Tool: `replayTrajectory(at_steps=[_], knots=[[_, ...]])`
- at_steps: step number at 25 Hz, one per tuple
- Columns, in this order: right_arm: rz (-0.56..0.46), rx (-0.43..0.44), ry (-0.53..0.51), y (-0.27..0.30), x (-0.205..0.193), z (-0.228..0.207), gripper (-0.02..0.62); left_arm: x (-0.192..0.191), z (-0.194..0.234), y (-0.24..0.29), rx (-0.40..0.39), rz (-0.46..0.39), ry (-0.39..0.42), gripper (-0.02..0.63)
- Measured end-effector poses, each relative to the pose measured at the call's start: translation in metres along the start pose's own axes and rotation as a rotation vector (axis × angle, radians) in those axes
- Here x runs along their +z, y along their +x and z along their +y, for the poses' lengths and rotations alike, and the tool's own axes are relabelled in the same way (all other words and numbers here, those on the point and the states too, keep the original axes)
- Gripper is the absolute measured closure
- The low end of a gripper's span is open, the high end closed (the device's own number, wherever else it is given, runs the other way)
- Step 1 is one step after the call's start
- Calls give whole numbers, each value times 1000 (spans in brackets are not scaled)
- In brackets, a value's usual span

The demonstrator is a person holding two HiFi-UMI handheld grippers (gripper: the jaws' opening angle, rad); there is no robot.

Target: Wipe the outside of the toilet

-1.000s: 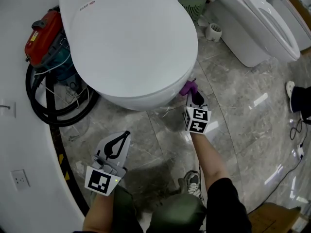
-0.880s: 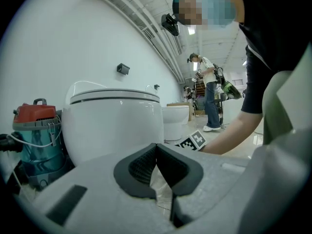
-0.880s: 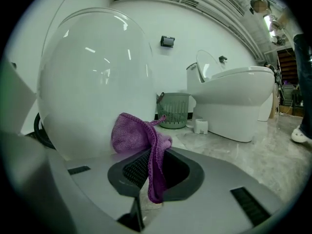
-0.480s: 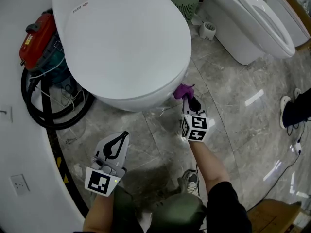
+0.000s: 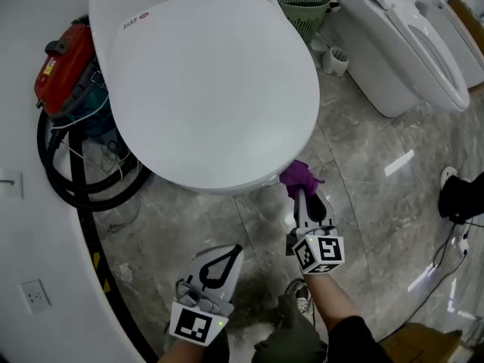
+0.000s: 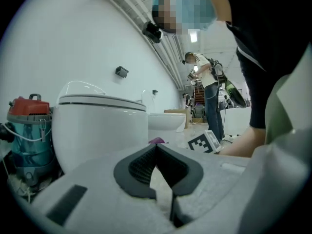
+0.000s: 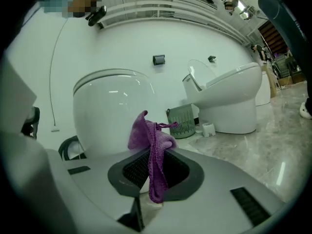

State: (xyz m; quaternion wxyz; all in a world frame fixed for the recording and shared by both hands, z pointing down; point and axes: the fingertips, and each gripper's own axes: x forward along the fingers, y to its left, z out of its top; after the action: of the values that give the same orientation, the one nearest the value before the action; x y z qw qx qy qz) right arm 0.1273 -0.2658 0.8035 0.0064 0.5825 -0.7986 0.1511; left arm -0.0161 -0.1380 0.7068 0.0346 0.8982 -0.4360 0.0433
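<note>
A white toilet [image 5: 204, 89] with its lid down fills the upper middle of the head view; the same toilet [image 7: 109, 111] stands ahead in the right gripper view and, as a white bowl [image 6: 100, 128], in the left gripper view. My right gripper [image 5: 302, 191] is shut on a purple cloth [image 5: 299, 176] at the bowl's front right edge; the cloth [image 7: 152, 145] bunches above the jaws. My left gripper [image 5: 225, 254] is shut and empty, low over the floor in front of the bowl.
A red and teal vacuum cleaner [image 5: 64, 70] with a black hose [image 5: 76, 187] lies left of the toilet. A second toilet [image 5: 416, 40] stands at the upper right, with a green basket [image 5: 302, 2] between them. A person stands in the distance [image 6: 207, 94]. The floor is grey marble tile.
The view has shifted. My right gripper with the cloth has stayed against the bowl's front right edge, slightly further round it. The left gripper now sits nearer the right one.
</note>
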Motion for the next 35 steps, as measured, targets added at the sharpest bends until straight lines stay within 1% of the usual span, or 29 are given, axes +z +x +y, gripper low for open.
replayTrajectory(at_steps=[2,4,6,8,9,11,13,15,18,20,22,25,27,29,32,35], knots=[[-3,35,-30,-10,13,11,546,2,-25,3,-33,6,-6,600],[-12,51,-58,-21,28,21,546,7,-41,4,-57,-2,-17,600],[-20,47,-85,-34,43,31,546,10,-51,0,-66,-7,-31,600],[-18,27,-103,-51,59,41,546,8,-60,-9,-62,6,-48,601],[-13,14,-100,-60,67,44,546,5,-65,-15,-54,27,-62,601],[0,-16,-74,-80,87,50,546,2,-74,-31,-38,99,-97,601],[19,-48,-50,-104,114,55,546,19,-82,-47,-46,158,-106,601],[44,-77,-42,-129,142,60,546,55,-80,-61,-61,164,-82,601],[78,-115,-35,-166,187,68,546,107,-66,-82,-49,191,-45,601],[96,-138,-24,-189,219,72,546,139,-55,-96,-25,218,-34,601],[109,-149,-12,-208,250,79,546,168,-43,-108,10,259,-45,601],[122,-140,-17,-230,297,96,546,217,-27,-118,60,291,-53,601],[124,-126,-24,-240,330,111,546,257,-18,-119,80,274,-46,601],[118,-109,-26,-247,363,127,546,301,-10,-118,91,236,-36,601],[101,-73,-16,-253,411,155,546,365,0,-120,101,181,-22,601],[79,-33,-25,-259,457,184,546,421,6,-124,99,138,-6,601]])
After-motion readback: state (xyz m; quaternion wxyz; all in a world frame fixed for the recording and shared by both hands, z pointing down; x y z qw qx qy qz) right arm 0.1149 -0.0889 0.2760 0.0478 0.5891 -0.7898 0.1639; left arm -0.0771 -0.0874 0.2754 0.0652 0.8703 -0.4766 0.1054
